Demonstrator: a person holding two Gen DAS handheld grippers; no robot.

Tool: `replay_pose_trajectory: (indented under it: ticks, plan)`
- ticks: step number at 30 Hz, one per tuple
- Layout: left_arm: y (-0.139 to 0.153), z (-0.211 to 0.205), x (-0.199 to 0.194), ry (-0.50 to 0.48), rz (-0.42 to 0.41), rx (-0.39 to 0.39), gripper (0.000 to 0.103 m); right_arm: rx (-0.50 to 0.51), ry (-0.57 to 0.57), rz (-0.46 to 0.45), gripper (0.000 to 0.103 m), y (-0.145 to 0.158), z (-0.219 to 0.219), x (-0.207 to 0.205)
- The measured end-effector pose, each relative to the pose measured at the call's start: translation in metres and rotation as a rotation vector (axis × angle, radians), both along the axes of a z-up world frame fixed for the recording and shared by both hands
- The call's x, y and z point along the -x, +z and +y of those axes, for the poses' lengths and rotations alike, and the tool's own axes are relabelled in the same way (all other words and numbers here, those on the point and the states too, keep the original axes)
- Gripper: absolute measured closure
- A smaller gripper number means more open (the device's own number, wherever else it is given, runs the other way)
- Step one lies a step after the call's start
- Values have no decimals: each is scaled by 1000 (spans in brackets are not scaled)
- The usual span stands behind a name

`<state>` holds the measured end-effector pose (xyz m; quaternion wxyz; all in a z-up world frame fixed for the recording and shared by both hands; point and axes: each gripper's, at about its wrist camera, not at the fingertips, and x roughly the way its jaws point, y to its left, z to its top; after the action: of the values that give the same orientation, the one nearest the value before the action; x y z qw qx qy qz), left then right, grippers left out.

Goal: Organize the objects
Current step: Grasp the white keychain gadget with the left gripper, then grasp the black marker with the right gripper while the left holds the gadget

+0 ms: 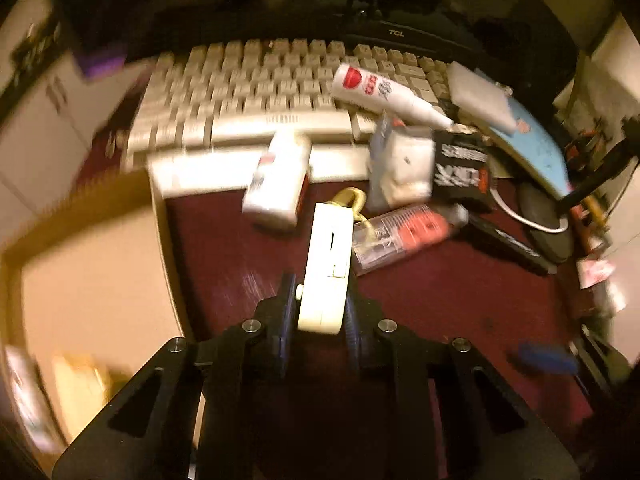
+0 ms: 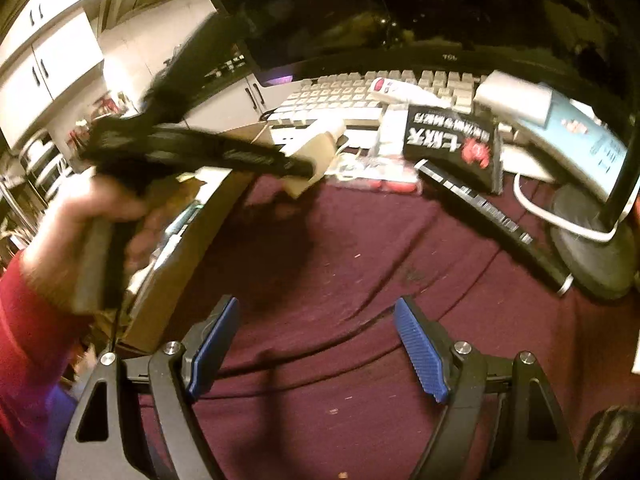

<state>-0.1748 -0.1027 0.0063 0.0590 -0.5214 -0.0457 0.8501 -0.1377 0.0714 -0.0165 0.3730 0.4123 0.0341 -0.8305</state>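
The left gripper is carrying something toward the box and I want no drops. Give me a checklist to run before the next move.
1. Left gripper shut on the cream power adapter: ok, the jaws press both its sides.
2. Adapter lifted off the maroon cloth: ok in the right wrist view.
3. Adapter's yellowish cord free of the clutter: cannot tell, it runs toward the clear packet.
4. Cardboard box has room: cannot tell, blurred.
5. Right gripper out of the way: ok, open and holding nothing.
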Motion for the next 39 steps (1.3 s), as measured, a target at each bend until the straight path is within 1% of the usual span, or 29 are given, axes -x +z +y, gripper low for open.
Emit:
replay_pose_trajectory:
  ticks: [1,3,5,7,9,11,12,14,16,17,19,22,26,29,30,31,32,33,34,35,37,38,39]
  plan:
    - [3,4,-11,17,-9,-14,82,-16,-8,23,23,4,1,2]
    - [1,10,-34,26,8,-35,82,-48,-25,77,23,13,2,5]
    - [2,15,-53,37,24,-31,82,-83,-27,124,23,20,-1,8]
    - [0,19,-69,38,41,-47,82,-131,-4,152,23,22,-11,13]
    - [-3,19,-84,43,57,-80,82,-189,33,176,23,20,-24,17]
    - [-2,23,-90,43,67,-82,82,-258,58,218,23,17,-35,24]
    - [-2,24,-93,36,70,-78,82,-277,58,228,23,16,-36,27]
    - [-2,19,-98,29,75,-82,82,-292,54,216,23,14,-39,42]
    - [-4,14,-101,25,71,-106,82,-326,39,221,24,12,-41,52]
    - [-4,14,-101,21,79,-107,82,-372,27,243,24,10,-43,57]
    - [-4,14,-102,13,83,-96,82,-432,23,283,24,6,-45,63]
    - [-4,14,-101,7,83,-96,82,-474,44,272,24,-1,-43,75]
    - [-4,15,-101,6,88,-87,82,-544,87,326,25,-6,-39,74]
    - [-4,16,-100,9,83,-91,82,-579,83,327,33,-9,-35,81]
    - [-4,17,-99,10,80,-91,82,-587,69,316,38,-11,-32,88]
    - [-4,19,-99,9,78,-76,82,-591,57,301,48,-13,-30,94]
    - [-5,20,-99,8,77,-64,82,-591,47,262,54,-16,-25,102]
    - [-5,21,-99,7,78,-58,82,-566,57,246,59,-16,-22,105]
    - [-5,21,-99,8,78,-58,82,-551,70,214,72,-16,-20,106]
    - [-5,20,-99,11,79,-62,82,-516,74,161,79,-14,-18,108]
    - [-4,19,-99,19,78,-72,81,-479,80,108,85,-12,-19,103]
    - [-4,19,-99,19,76,-71,81,-450,101,81,88,-12,-21,97]
    - [-4,19,-99,19,75,-69,81,-420,125,54,89,-11,-23,88]
